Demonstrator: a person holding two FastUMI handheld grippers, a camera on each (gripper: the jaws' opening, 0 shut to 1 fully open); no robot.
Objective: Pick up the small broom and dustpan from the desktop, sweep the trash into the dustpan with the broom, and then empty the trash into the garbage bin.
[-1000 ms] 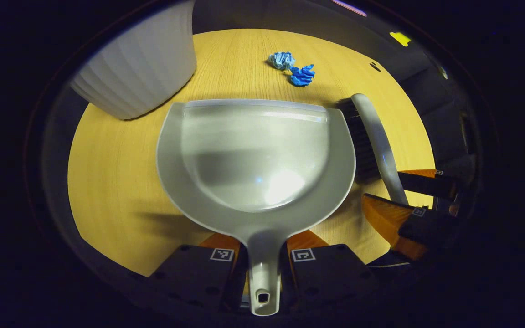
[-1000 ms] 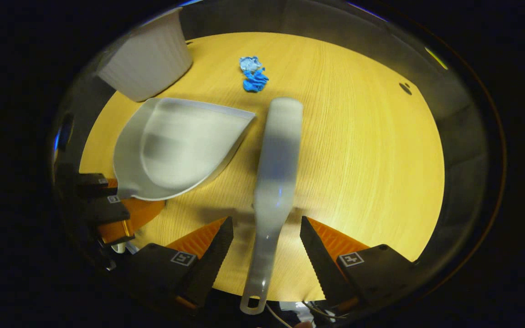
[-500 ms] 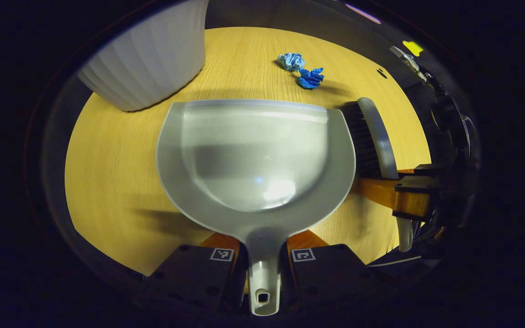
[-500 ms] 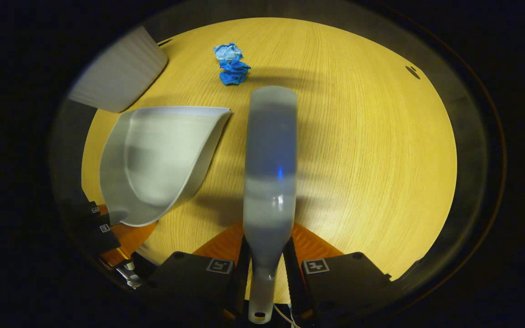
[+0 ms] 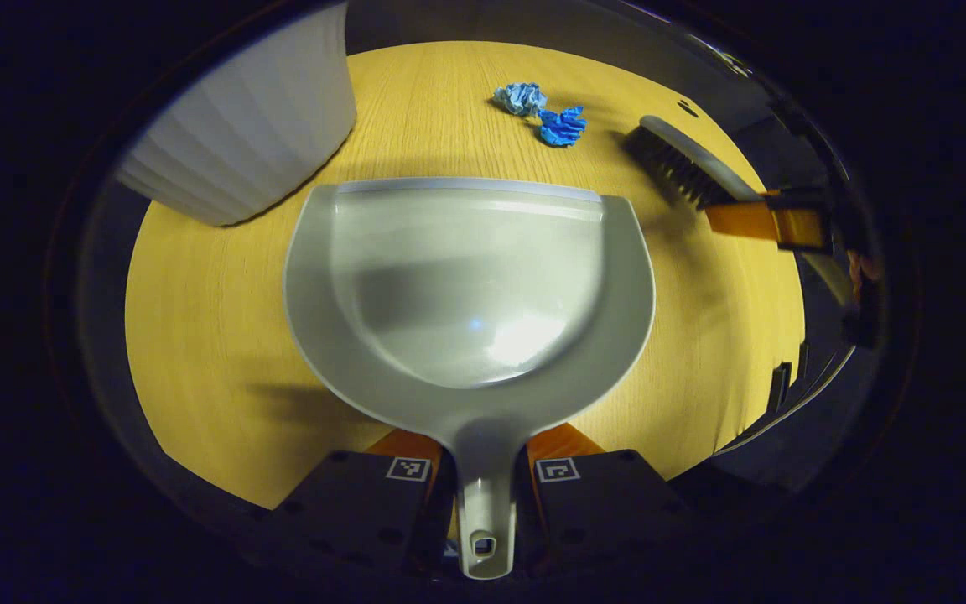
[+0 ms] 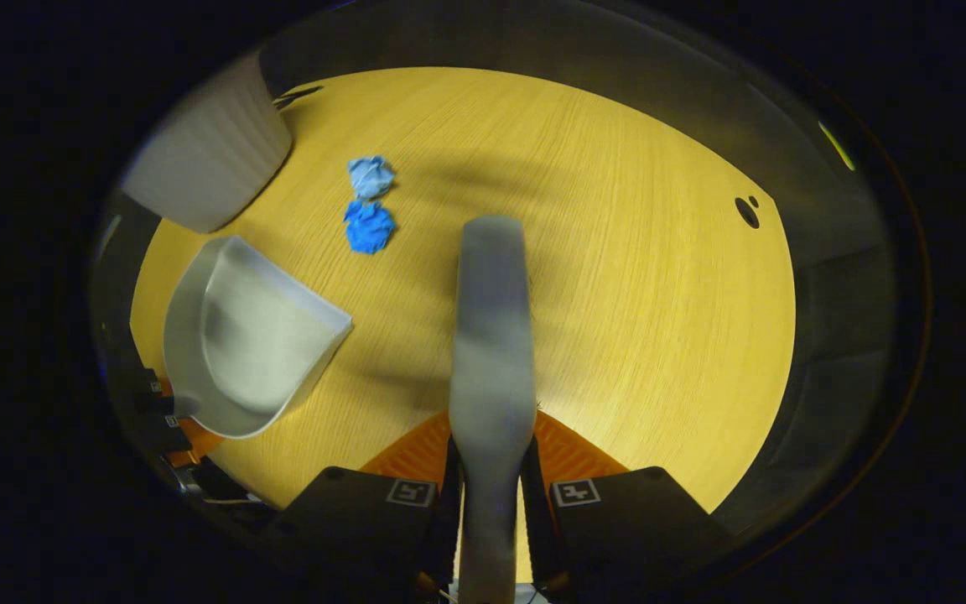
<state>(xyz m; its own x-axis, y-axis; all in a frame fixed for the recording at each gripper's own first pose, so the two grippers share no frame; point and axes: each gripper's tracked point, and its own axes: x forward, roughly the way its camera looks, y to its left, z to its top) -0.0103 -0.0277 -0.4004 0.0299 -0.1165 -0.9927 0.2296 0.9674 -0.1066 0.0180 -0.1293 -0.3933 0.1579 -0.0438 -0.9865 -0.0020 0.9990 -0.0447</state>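
1. Desk (image 5: 223,335): round-looking wooden top, yellow grain, carries everything.
2. Garbage bin (image 5: 252,134): white ribbed tub, far left on the desk in the left gripper view; also far left in the right gripper view (image 6: 206,164). Stands upright, open top out of sight.
3. Dustpan (image 5: 466,285): grey, wide scoop, flat lip pointing to the far side, inside has no trash. Near the bin but apart from it. In the right gripper view (image 6: 248,344) it sits at the left, lip turned toward the paper.
4. Left tool (image 5: 483,478): both fingers closed tight on the dustpan's handle at the near edge, handle end poking out toward the camera.
5. Right tool (image 6: 491,495): both fingers clamped on the broom handle. From the left gripper view it shows far right (image 5: 764,220), gripping the broom.
6. Broom (image 6: 491,335): grey back, pointing away along the tool, blurred. In the left gripper view (image 5: 684,159) dark bristles face down and left, head tilted, just right of the paper; cannot tell if bristles touch the desk.
7. Trash: two crumpled papers, dark blue wad (image 5: 563,126) and pale blue wad (image 5: 521,96), nearly touching, far of the dustpan lip, between bin and broom. Right gripper view: dark (image 6: 368,226), pale (image 6: 370,174).
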